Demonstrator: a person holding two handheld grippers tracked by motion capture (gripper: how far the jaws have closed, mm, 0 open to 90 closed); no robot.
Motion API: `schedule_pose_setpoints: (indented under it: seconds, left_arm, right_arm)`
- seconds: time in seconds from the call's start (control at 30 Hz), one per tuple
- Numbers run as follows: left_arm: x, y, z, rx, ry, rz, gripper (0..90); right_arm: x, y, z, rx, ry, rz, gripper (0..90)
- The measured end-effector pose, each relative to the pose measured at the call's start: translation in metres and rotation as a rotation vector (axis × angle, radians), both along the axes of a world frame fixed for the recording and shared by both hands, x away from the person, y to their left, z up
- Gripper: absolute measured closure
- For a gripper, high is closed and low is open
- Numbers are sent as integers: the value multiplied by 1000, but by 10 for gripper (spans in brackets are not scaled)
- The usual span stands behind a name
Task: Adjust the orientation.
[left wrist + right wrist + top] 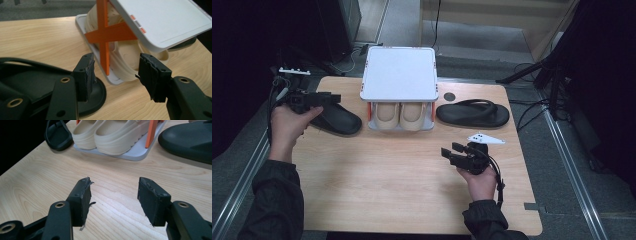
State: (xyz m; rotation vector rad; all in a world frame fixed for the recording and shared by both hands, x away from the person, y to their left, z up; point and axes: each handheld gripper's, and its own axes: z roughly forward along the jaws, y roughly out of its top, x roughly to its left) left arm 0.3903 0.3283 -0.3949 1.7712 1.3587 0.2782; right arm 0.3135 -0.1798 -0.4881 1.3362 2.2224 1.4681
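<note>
Two black sandals lie flat beside the shoe rack — left gripper, jaws apart, poised over the left sandal, likely about to close on it — while the right gripper hovers agape near the right sandal.

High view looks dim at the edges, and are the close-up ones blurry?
High view: wooden table evenly lit, surroundings nearly black. Left gripper view: black sandal up close is soft, white shoe rack bright. Right gripper view: cream shoes are slightly blurred.

The rack's white top shelf hides most of the beige shoes beneath.
</note>
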Motion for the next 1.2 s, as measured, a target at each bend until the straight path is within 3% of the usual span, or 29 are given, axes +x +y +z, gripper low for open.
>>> schedule_pose_setpoints:
  seconds: [0.1,0.27,0.43,0.6,0.67,0.87,0.93,1.07,1.1,1.2]
  left_arm:
    - [-1,5,-10,10,13,17,547]
    - [0,12,-30,28,35,52,782]
    - [4,17,-48,16,48,77,882]
    - [10,13,-65,36,68,93,897]
    - [14,11,-75,57,98,98,897]
    - [19,10,-100,50,150,109,897]
    - [19,9,-104,53,149,110,897]
    - [20,8,-114,77,180,105,897]
    - [20,6,-119,105,195,96,897]
    - [17,7,-121,95,166,96,898]
  right_arm:
    - [5,3,0,5,9,8,448]
    - [10,7,-3,30,16,18,458]
    - [12,8,-5,32,25,15,461]
    - [13,9,-7,15,35,13,462]
    - [13,9,-7,12,38,13,461]
    - [14,8,-9,-4,51,4,461]
    - [15,7,-9,-3,54,1,461]
    - [15,9,-10,-8,53,7,461]
    - [15,10,-10,-6,55,9,461]
    - [14,10,-10,-6,57,12,461]
